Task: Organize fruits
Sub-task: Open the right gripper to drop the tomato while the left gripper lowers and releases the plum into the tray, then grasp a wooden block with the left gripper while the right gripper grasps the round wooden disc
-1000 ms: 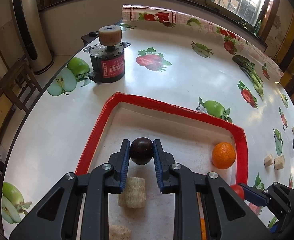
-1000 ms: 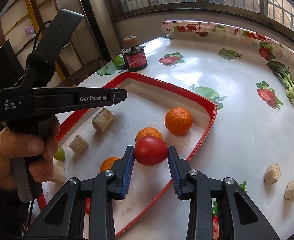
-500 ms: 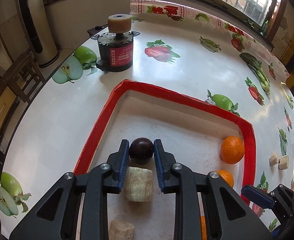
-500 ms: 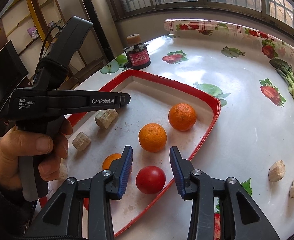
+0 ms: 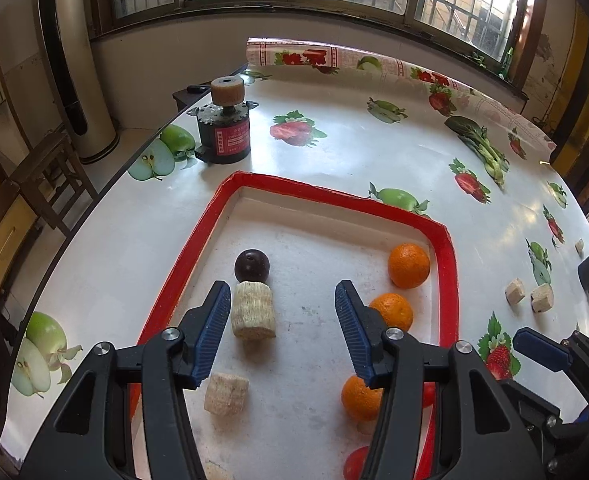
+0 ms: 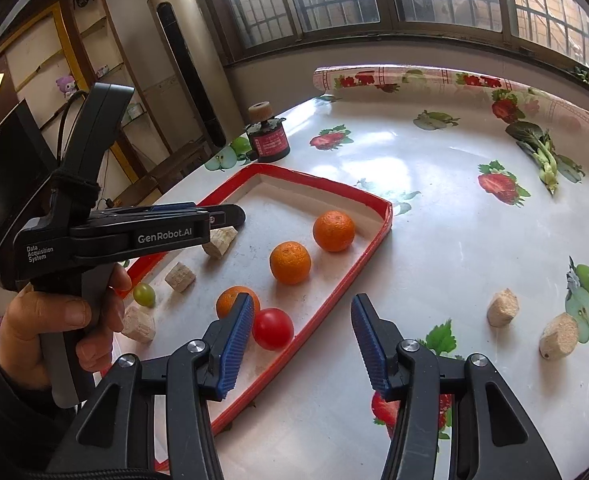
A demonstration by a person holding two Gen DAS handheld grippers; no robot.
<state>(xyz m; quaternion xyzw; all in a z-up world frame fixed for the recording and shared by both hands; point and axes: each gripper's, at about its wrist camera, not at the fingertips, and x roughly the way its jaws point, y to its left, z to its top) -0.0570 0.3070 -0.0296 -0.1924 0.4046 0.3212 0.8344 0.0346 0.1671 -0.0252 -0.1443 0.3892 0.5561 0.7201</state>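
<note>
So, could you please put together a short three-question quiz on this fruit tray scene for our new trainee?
1. True or false: the dark plum lies in the red-rimmed tray, touching a pale cork-like block.
2. How many oranges are in the tray? A) two B) three C) five
3. Fill in: the red tomato lies beside the right gripper's left ____.

Key
1. True; the left gripper has just been opening and holds nothing.
2. B: near, middle, far.
3. Finger; that gripper has also just been opening, nothing between its fingers.
</note>
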